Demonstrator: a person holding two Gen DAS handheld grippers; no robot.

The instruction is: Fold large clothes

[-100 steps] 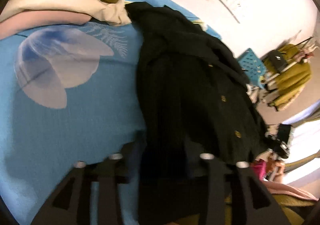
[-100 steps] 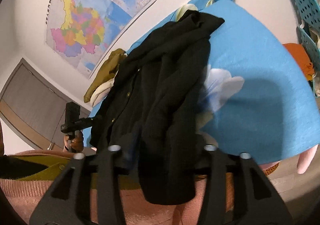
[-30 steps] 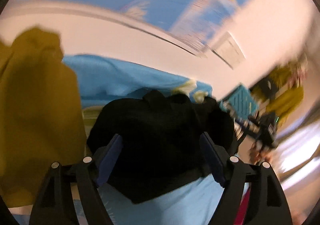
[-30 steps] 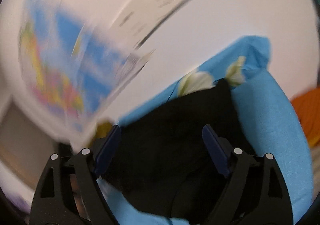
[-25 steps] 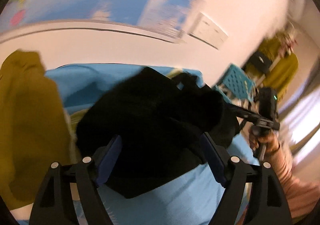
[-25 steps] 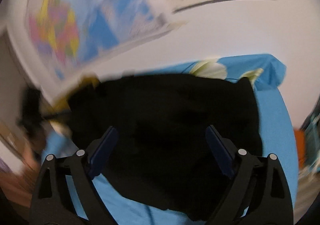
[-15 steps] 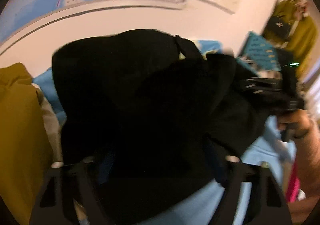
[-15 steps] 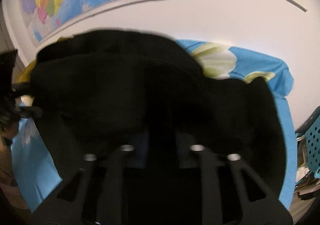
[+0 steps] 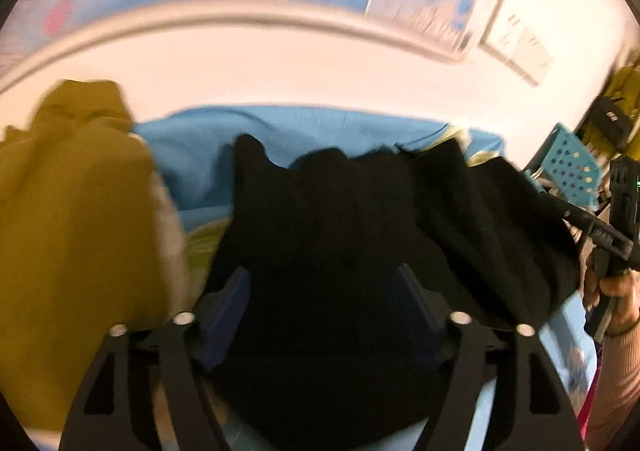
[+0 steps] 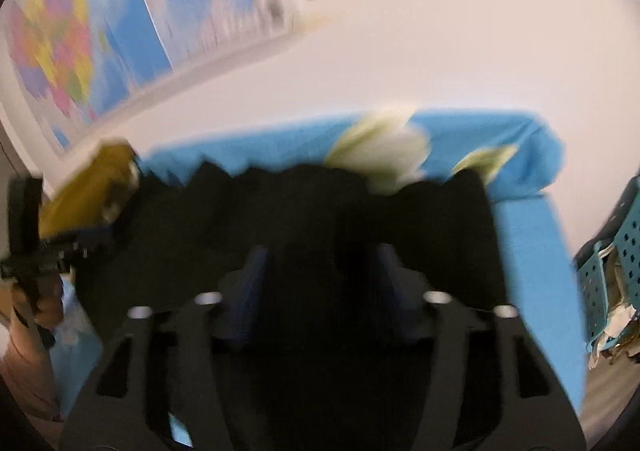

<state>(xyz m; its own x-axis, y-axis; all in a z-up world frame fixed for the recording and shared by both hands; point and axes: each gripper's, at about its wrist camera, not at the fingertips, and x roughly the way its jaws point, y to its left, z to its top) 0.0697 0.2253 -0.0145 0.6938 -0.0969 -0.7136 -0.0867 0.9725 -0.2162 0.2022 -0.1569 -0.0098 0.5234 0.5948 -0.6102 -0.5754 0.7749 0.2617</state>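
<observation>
A black coat (image 9: 360, 219) lies bunched on the blue sheet (image 9: 192, 147) near the wall. My left gripper (image 9: 324, 291) is open, its blue pads apart on either side of the black cloth. In the right wrist view the same coat (image 10: 432, 219) fills the middle. My right gripper (image 10: 320, 271) has its pads apart with black cloth between them; both views are blurred. The right gripper also shows at the right edge of the left wrist view (image 9: 612, 239), held in a hand.
A stack of folded clothes, mustard on top (image 9: 68, 191), sits left of the coat. A teal perforated basket (image 10: 608, 275) stands off the bed's right side. The wall with maps (image 10: 120, 23) is close behind the bed.
Both grippers carried the coat's lower part up toward the wall end and folded it over. Half a second ago the jaws were closer together on the cloth; now both stand apart.
</observation>
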